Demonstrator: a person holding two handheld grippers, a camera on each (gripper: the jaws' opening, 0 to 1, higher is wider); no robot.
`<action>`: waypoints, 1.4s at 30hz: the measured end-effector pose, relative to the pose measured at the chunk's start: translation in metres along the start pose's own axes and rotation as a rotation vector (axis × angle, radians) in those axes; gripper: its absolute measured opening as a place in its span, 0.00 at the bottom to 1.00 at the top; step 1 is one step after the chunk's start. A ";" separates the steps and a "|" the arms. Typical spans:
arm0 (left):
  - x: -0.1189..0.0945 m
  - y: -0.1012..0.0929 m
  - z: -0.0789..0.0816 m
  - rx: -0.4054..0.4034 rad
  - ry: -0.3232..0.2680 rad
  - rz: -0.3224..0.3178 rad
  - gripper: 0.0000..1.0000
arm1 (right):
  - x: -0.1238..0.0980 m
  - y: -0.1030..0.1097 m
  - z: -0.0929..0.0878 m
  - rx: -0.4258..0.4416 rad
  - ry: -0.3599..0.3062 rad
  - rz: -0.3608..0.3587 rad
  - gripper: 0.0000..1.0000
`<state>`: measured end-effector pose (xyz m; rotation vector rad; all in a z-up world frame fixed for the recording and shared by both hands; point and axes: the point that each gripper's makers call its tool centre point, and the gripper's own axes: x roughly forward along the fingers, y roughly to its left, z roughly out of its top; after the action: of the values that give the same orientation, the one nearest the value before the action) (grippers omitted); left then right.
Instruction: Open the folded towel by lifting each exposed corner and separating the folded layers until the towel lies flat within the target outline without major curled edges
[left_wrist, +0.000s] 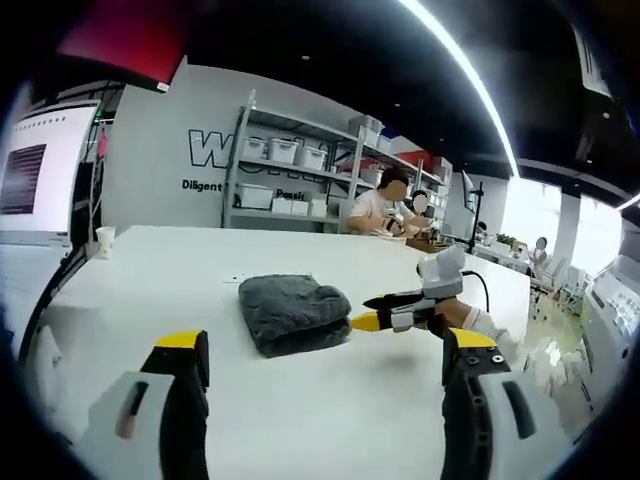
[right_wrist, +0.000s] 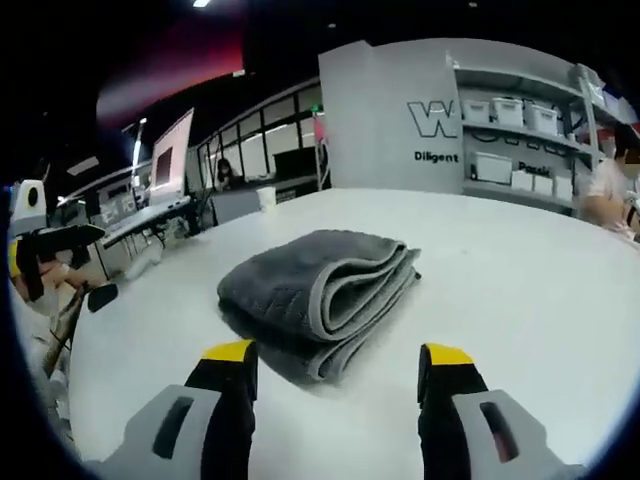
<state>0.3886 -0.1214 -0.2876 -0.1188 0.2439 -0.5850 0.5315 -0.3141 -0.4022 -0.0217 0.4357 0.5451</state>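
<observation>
A folded grey towel (right_wrist: 320, 292) is laid on a white table (right_wrist: 520, 270), well in from its edges, and is seen in the left gripper view (left_wrist: 293, 312) as a compact bundle near the middle of the tabletop. In the right gripper view its rounded fold is turned toward the camera, with the stacked layers showing along the near right side, and its long axis is seen running away from the right gripper toward the far edge of the table. The right gripper (right_wrist: 340, 385) is held just short of the towel's near end, its yellow-tipped jaws spread wide and nothing gripped between them. The left gripper (left_wrist: 335, 362) is likewise held apart from the towel with jaws spread wide and empty. In the left gripper view the right gripper (left_wrist: 385, 310) is seen entering from the right, close beside the towel's right end. On the grey wall (right_wrist: 385, 110) beyond the table, a large letter "W" and the word "Diligent" can be read; the rest of the lettering is hidden by metal shelving (left_wrist: 290, 170) carrying white storage bins (left_wrist: 284, 151).
</observation>
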 end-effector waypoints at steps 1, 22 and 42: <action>0.000 0.001 0.000 0.001 0.000 0.003 0.96 | 0.001 0.000 -0.001 0.000 0.003 0.001 0.60; 0.010 -0.004 -0.003 0.020 0.034 0.009 0.94 | 0.022 0.013 -0.017 0.146 -0.035 0.110 0.23; 0.022 -0.018 -0.007 0.022 0.049 -0.039 0.93 | 0.024 0.014 -0.012 0.155 -0.122 0.114 0.00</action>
<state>0.3951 -0.1489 -0.2959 -0.0880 0.2826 -0.6299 0.5381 -0.2913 -0.4214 0.1855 0.3605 0.6204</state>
